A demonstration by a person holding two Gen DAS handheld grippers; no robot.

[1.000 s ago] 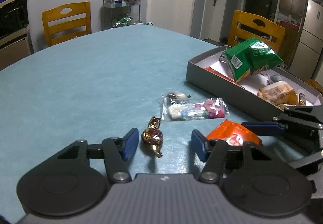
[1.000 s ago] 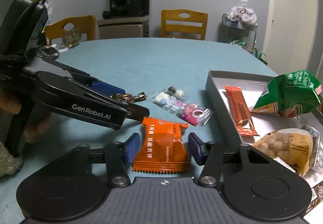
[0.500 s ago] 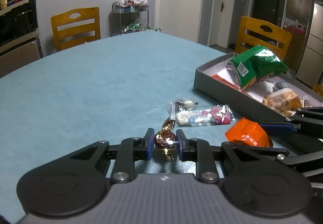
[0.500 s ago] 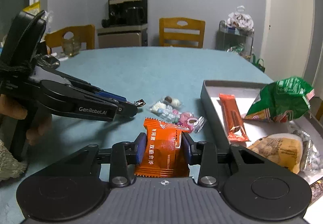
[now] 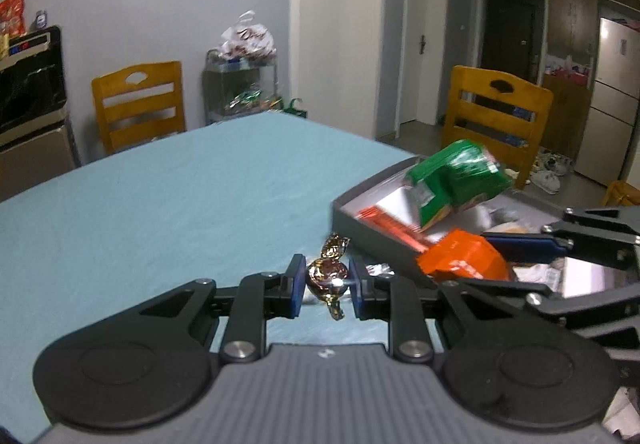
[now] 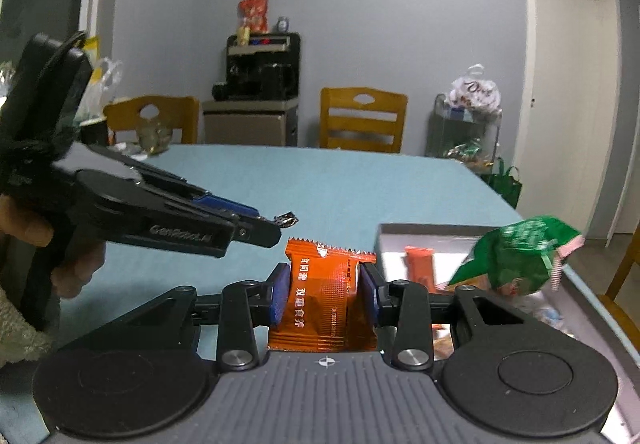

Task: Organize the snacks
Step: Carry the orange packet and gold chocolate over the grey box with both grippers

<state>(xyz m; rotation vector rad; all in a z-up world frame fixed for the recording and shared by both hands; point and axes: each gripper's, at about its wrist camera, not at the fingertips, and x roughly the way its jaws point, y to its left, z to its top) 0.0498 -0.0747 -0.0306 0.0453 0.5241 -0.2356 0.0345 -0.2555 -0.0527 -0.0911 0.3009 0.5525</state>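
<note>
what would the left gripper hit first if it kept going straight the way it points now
Probably the near corner of the gray tray. The left gripper, shut on the foil candy, points across the blue table with that corner just ahead and slightly right. Depth is unclear, so it might pass beside it.

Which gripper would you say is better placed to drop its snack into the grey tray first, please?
The right gripper, probably. In the left wrist view its orange foil packet already hangs over the grey tray, while the left gripper, holding the gold-brown wrapped candy, is short of the tray's near wall.
</note>
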